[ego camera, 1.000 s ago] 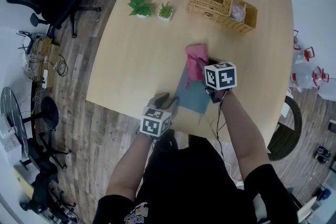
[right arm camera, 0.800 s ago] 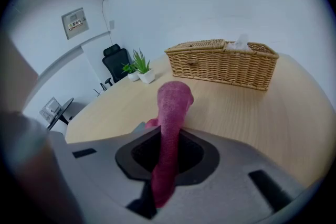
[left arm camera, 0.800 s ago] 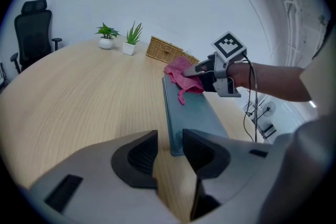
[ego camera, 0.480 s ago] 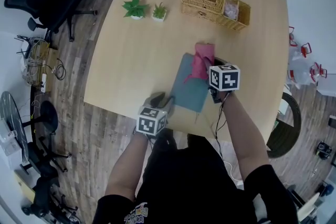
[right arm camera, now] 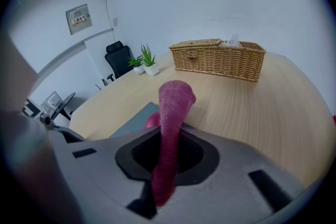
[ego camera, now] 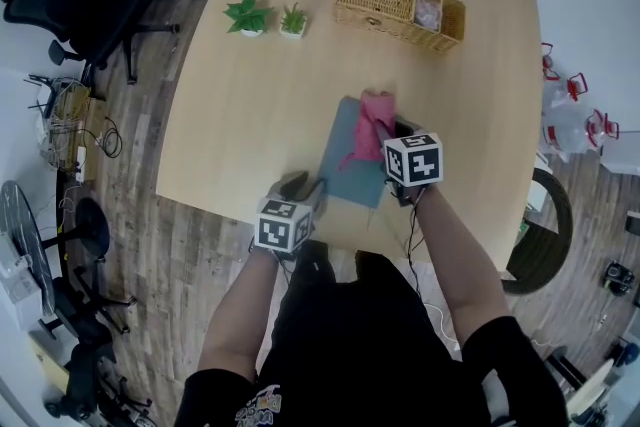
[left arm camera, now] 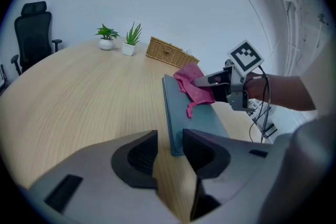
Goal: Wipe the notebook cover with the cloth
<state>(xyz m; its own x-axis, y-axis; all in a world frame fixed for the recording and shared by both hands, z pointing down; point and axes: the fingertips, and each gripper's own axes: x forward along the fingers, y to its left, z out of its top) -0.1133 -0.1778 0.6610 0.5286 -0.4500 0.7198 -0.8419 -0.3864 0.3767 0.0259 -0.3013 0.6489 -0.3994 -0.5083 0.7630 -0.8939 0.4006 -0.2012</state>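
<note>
1. While the right gripper (right arm camera: 167, 162) pinches the pink cloth (right arm camera: 173, 105) tight between its jaws, only a narrow fold looks caught. The loose end drapes onto the grey-blue notebook (ego camera: 350, 165) at the centre of the head view. A hard drag could, I'd judge, tug the cloth free or bunch it up.
2. Over to the left gripper (left arm camera: 170, 150): it sits at the notebook's near corner, lower centre of its own view. Its jaws are a little apart, with the corner just at their mouth and not clearly clamped. If that corner isn't pinned, a firm stroke may skate the notebook across the table (ego camera: 250, 105).
3. Edges now: the notebook lies near the table's lower edge in the head view. A stroke pulled towards the bottom of the frame risks dragging it over.
4. Room to move: there's bare wood to the left and above. The wicker basket (ego camera: 398, 7) at upper centre and the two small potted plants (ego camera: 247, 15) at upper left stand well apart from the notebook.
</note>
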